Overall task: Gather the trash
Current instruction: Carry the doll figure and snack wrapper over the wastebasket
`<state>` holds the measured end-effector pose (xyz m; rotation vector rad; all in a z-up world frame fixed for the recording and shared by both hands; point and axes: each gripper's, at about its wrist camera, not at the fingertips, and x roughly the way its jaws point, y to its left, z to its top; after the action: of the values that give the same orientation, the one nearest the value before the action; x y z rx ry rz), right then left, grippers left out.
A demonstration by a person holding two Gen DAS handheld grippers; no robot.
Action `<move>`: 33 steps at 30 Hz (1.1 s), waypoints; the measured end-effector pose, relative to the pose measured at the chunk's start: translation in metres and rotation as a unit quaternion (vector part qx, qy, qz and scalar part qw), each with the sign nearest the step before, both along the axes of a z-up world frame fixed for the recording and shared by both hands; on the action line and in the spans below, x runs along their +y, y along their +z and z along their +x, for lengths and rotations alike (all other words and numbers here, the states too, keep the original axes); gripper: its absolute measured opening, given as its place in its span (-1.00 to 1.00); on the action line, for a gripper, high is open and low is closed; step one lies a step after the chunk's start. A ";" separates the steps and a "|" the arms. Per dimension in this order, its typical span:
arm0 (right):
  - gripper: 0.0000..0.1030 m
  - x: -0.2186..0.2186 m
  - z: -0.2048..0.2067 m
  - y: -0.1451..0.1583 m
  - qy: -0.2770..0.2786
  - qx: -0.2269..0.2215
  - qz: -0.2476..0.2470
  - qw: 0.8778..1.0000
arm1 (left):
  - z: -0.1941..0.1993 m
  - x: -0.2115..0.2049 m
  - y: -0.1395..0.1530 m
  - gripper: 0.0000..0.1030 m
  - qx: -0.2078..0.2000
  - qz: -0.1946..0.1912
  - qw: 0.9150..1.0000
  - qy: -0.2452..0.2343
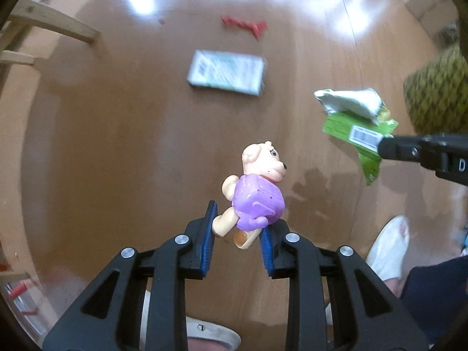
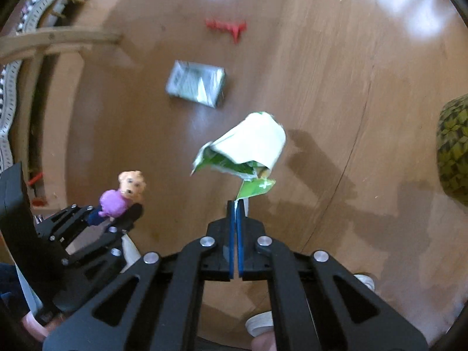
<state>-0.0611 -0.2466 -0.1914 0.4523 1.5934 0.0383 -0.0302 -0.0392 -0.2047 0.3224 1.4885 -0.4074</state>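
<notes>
Left gripper [image 1: 237, 235]: jaws partly closed, clamping a toy figure [image 1: 257, 194] by its legs between the blue pads [image 1: 208, 242]; figure held above the table, head up, tilted toward the right. Peach dog-like head, purple body. Same figure [image 2: 124, 196] showing in the right wrist view at lower left, sitting in the left gripper [image 2: 117, 213].

Right gripper [image 2: 236, 207]: jaws almost fully together, pinching a thin edge of a crumpled green-and-white wrapper [image 2: 248, 152]. Wrapper hanging in the air in front of the fingers, white inner side facing up, green printed flap just at the pad tips. From the left wrist view, wrapper [image 1: 356, 117] showing a barcode label, with the right gripper's finger [image 1: 409, 150] gripping it near that label.

Lying on the round brown wooden table [image 1: 117, 146]: a flat white-and-green packet [image 1: 226, 73], toward the far middle, and beyond it a small red item [image 1: 245, 26], blurred, type not determinable. Both well apart from the held things. Same packet [image 2: 196, 87] and red item [image 2: 226, 27] appearing in the right wrist view.

Sitting at the right edge: a green woven basket [image 1: 435, 99], near the wrapper. Standing at left: a pale wooden chair back [image 1: 44, 26]. Showing below the table edge: a white shoe [image 1: 389, 248].
</notes>
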 end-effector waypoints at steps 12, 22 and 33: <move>-0.96 -0.028 0.009 0.163 -0.013 -0.137 -0.021 0.990 | 0.015 -0.010 0.141 -0.49 -0.070 -0.014 0.997 0.030; -0.96 -0.061 -0.006 0.242 -0.034 -0.203 -0.042 0.978 | 0.027 -0.019 0.227 -0.49 -0.160 -0.033 0.986 -0.020; -0.96 -0.076 0.014 0.229 -0.101 -0.185 -0.012 0.977 | 0.043 -0.038 0.187 -0.49 -0.087 -0.056 0.995 0.012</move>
<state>-0.0468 -0.3221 0.0376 0.5529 1.1766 -0.0493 0.0129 -0.0770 -0.0182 0.2451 1.2919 -0.4307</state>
